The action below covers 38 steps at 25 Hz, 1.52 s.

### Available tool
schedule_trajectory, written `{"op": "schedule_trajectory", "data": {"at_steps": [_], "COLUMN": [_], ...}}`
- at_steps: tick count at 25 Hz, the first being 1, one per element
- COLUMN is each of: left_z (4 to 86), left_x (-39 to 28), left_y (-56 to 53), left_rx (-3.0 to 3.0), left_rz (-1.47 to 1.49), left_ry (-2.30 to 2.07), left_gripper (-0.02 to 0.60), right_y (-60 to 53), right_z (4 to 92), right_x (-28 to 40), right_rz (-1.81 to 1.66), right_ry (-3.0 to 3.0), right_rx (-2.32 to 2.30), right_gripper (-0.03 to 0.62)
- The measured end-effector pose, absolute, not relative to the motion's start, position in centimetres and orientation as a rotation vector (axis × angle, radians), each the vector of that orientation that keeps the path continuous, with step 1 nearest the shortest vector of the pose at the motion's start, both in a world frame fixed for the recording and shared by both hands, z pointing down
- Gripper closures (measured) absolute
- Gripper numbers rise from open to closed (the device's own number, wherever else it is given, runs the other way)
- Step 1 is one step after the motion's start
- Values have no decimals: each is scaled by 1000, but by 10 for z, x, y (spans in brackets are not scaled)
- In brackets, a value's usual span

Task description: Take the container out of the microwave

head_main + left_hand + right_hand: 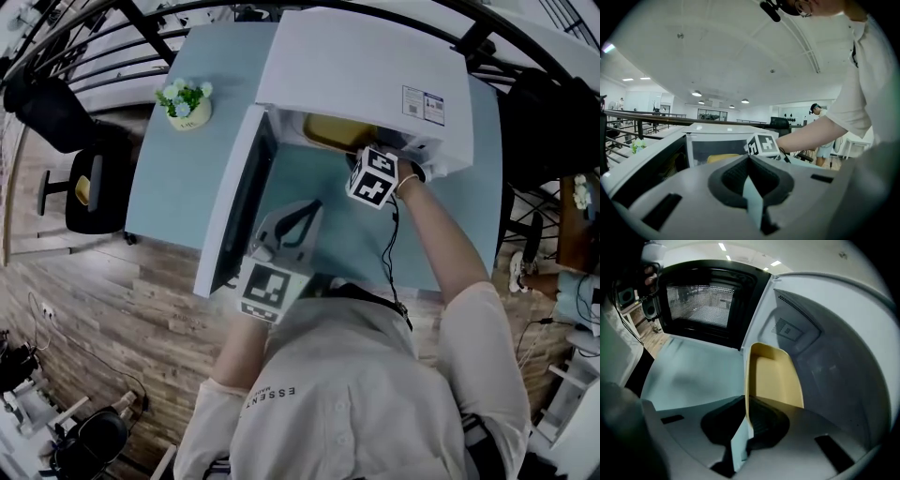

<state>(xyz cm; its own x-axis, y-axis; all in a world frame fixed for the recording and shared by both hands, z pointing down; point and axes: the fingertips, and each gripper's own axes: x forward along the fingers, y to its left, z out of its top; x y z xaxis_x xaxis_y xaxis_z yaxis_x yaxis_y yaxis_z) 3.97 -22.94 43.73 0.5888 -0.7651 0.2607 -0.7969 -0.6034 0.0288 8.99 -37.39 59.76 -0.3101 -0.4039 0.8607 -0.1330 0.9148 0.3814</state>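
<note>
The white microwave (366,75) stands on a pale blue table (178,178) with its door (239,206) swung open to the left. Inside lies a yellow container (336,131), also seen as a shallow tray (774,376) on the cavity floor. My right gripper (746,417) reaches into the opening, its jaws shut on the container's near rim. In the head view only its marker cube (373,176) shows at the microwave's mouth. My left gripper (309,208) hangs over the table in front of the door, shut with nothing in it; from it I see the container (723,158) ahead.
A small pot of flowers (186,103) stands at the table's far left corner. A black chair (89,187) is on the wooden floor to the left. The open door (708,301) blocks the left side. Railings run behind the table.
</note>
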Motion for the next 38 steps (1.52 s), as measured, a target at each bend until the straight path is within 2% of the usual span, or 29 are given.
{"op": "schedule_trajectory", "data": {"at_steps": [24, 38], "left_z": [424, 391], "left_x": [39, 48], "left_y": [-172, -171], "left_rx": [2642, 2743], "left_rz": [348, 314], "left_ry": [-1439, -1445], "left_gripper": [580, 580], "right_y": [-223, -198], "right_z": [510, 408], "right_x": [126, 150], "right_rz": [-269, -149], "right_ry": [-2183, -2462], "right_rx": [547, 1083], "right_gripper": [560, 560]}}
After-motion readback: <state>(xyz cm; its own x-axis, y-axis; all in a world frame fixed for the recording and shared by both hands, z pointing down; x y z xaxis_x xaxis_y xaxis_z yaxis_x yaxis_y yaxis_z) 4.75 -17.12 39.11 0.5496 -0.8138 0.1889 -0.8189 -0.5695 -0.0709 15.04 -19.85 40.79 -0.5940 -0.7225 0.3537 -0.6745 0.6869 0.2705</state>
